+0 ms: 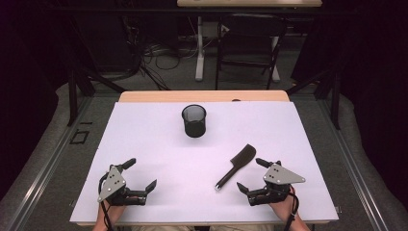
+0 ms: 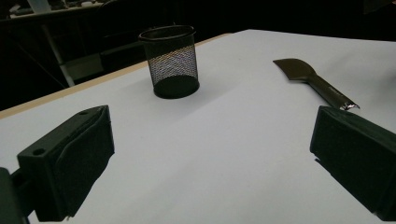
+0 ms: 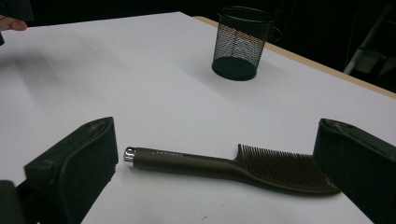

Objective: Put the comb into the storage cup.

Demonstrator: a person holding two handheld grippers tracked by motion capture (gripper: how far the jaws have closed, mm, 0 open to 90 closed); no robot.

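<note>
Dark room w/ grey floor (image 1: 48, 159), chair (image 1: 248, 45) behind table (image 1: 144, 144).

A dark brown comb (image 3: 233, 168) lies flat on the white table (image 1: 144, 139). It has a long handle with a shiny silver tip and a wide part with teeth. A black mesh cup (image 1: 194, 120) stands upright farther back, well apart from the comb.
</note>
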